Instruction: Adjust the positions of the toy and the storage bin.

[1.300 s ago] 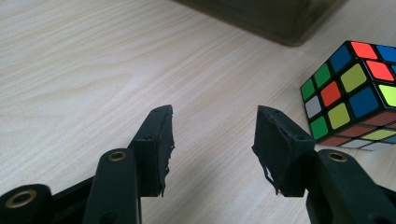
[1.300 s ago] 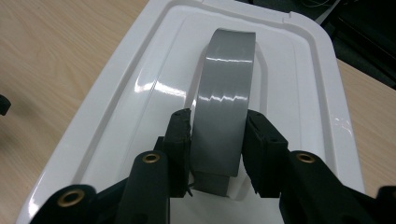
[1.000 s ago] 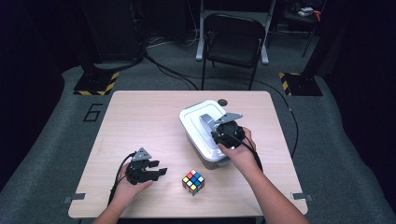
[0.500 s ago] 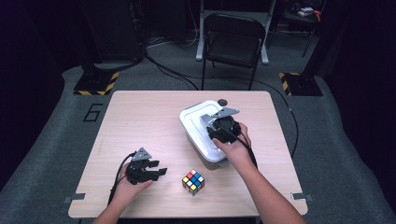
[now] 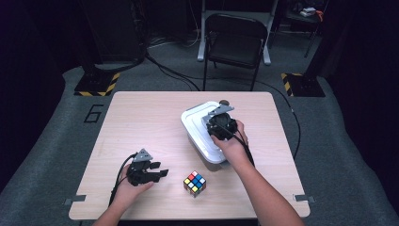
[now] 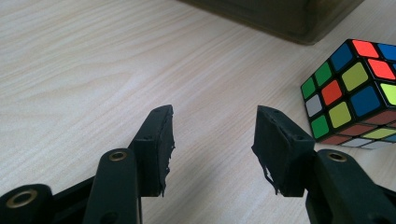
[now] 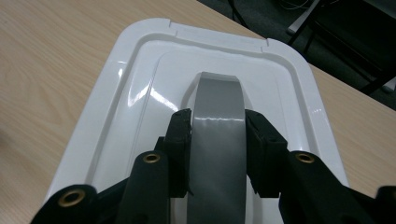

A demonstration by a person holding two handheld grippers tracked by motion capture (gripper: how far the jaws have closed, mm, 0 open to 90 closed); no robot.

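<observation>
A white lidded box [image 5: 195,129] stands right of the table's middle. Its lid [image 7: 140,70] has a grey tape handle [image 7: 218,140] arching over the centre. My right gripper [image 5: 221,123] [image 7: 217,116] is over the lid, shut on that tape handle with both pads pressed against its sides; the jaws have just been closing onto it. A multicoloured puzzle cube [image 5: 194,183] [image 6: 355,88] sits near the front edge. My left gripper [image 5: 159,173] [image 6: 212,116] rests low on the table to the cube's left, pointing towards it, with jaws apart and nothing between them.
The wooden table [image 5: 141,117] has bare room on its left half and far side. A black folding chair [image 5: 235,42] stands beyond the far edge, and cables lie on the grey floor around it.
My right gripper has shifted slightly towards the far side over the lid. The left gripper and the cube have not moved.
</observation>
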